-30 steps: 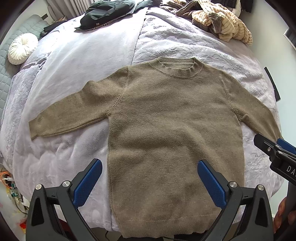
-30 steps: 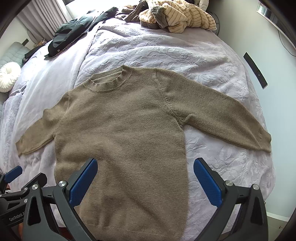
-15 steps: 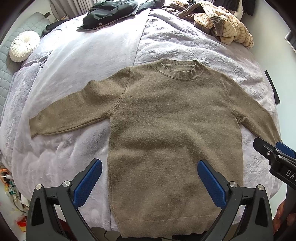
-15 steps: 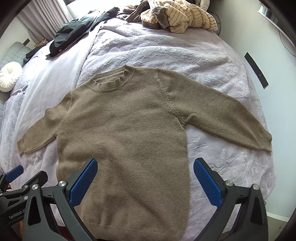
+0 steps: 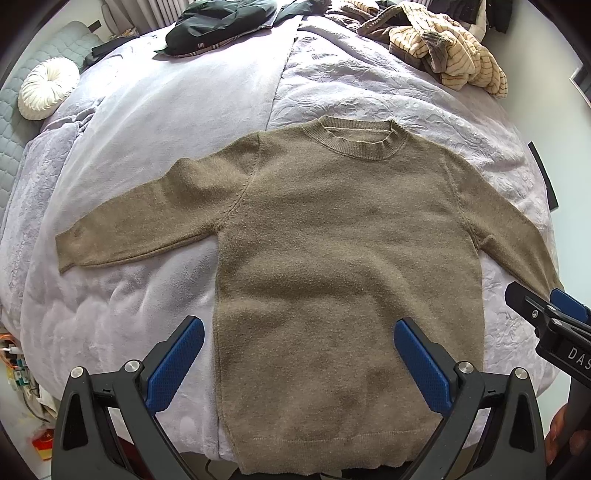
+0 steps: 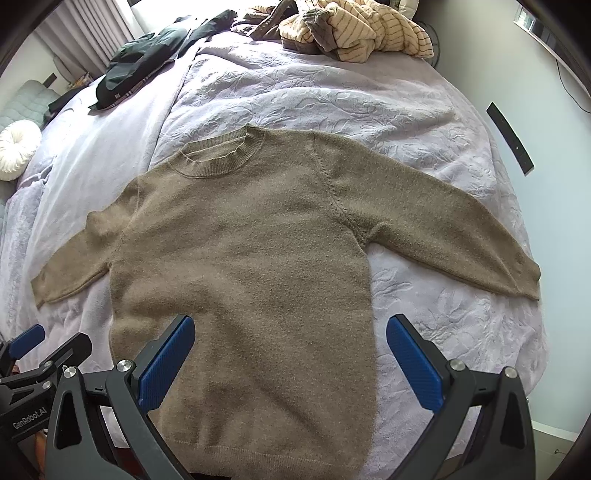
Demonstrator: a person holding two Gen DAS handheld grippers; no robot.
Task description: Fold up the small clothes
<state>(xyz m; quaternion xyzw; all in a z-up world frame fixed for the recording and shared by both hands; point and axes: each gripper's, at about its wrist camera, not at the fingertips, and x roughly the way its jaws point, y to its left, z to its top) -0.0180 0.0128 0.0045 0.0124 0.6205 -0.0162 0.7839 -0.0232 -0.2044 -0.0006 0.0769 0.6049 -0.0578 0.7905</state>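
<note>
On the bed (image 5: pixel 155 122), both spread grippers hover over the sweater (image 5: pixel 332 258); only the right view shows its right cuff (image 6: pixel 524 277).

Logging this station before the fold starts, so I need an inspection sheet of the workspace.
Surface: lilac bedspread, rumpled.
Job's things: brown sweater flat, face up, both sleeves spread, unfolded.
Clutter: striped garment and dark clothes at far end; white round cushion.
Grippers: left gripper and right gripper open, empty, over the hem.
Cables: tangle on floor.
Surroundings: curtain, wall.
</note>
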